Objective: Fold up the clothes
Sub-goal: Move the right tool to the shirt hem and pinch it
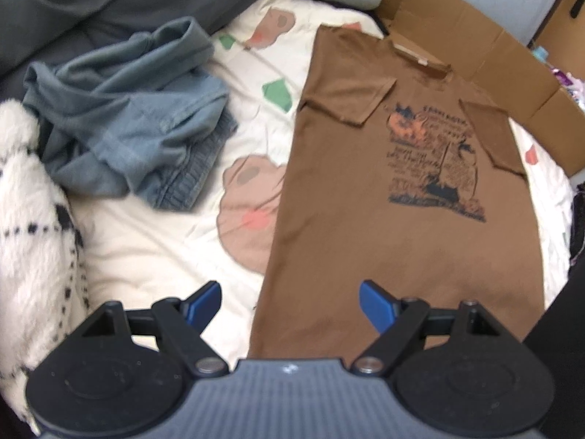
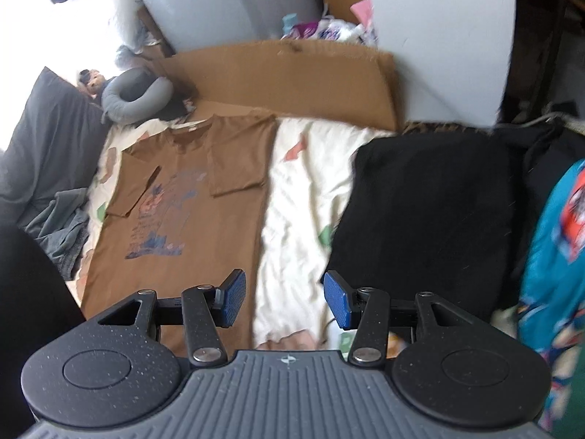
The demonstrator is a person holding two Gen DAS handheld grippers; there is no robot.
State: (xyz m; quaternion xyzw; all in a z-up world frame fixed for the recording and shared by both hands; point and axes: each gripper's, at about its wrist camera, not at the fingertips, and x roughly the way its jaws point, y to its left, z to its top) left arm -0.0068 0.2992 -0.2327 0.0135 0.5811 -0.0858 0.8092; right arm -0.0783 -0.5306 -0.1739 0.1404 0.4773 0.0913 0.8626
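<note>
**Both grippers over the hem of the brown shirt**

On the bed (image 1: 153, 241), with its cream patterned cover, we have the brown T-shirt (image 1: 365, 237) spread flat and face up, collar away from us, hem nearest. Both short sleeves are already turned in over the chest, which narrows the shirt into a long strip; we judge this prepares it for a fold from hem toward collar.

Our left gripper (image 1: 290, 301) hangs over the shirt's near left corner, jaws released and wide, nothing between them. Our right gripper (image 2: 285, 298) sits at the shirt's right edge, straddling it, jaws parted and gripping nothing. One gripper at each bottom corner suits lifting the hem evenly.

A crumpled blue-grey garment (image 1: 131, 109) waits to the left, and a black folded garment (image 2: 431, 212) lies to the right.
</note>
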